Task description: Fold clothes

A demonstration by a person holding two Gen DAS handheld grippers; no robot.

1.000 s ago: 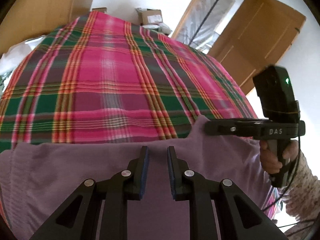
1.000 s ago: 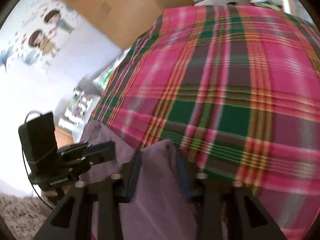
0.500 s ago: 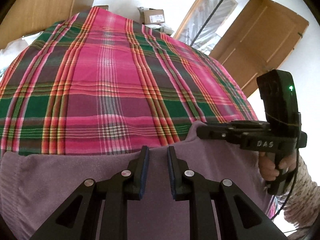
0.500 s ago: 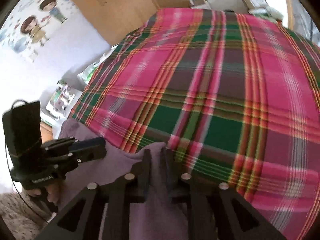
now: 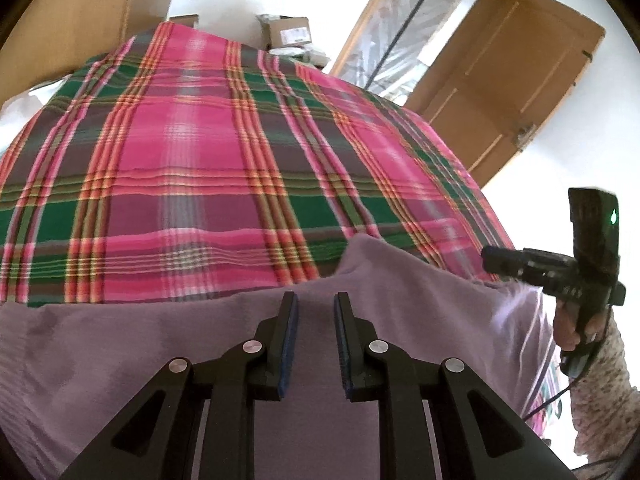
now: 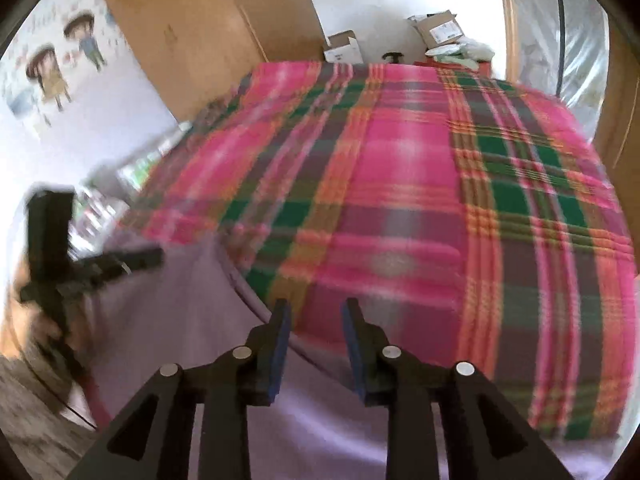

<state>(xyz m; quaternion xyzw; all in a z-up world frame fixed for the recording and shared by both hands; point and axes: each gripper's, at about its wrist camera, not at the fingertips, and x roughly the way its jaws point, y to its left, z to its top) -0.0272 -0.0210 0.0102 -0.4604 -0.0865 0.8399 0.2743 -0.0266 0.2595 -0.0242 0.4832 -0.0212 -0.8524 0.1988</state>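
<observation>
A purple garment (image 5: pixel 192 344) lies spread along the near edge of a bed with a pink and green plaid blanket (image 5: pixel 192 160). One corner of it peaks up at the middle right. My left gripper (image 5: pixel 316 300) hovers open over the garment's far hem, with nothing between its pads. At the right, my right gripper (image 5: pixel 490 261) reaches in over the garment's right end, held by a hand (image 5: pixel 568 326). In the right wrist view, my right gripper (image 6: pixel 316 312) stands open above the garment (image 6: pixel 180 320) where its edge meets the blanket (image 6: pixel 400 200). The left gripper (image 6: pixel 148 258) shows blurred at the left.
A wooden door (image 5: pixel 504 80) stands ajar past the bed's right side. Cardboard boxes (image 6: pixel 440 28) sit on the floor beyond the far end, and a tall wooden wardrobe (image 6: pixel 192 20) stands at the back left. The right wrist view is motion-blurred.
My right gripper, shut on the garment's corner half a second ago, has opened and let it go. It has drawn back to the right. The left gripper has stayed open over the hem.
</observation>
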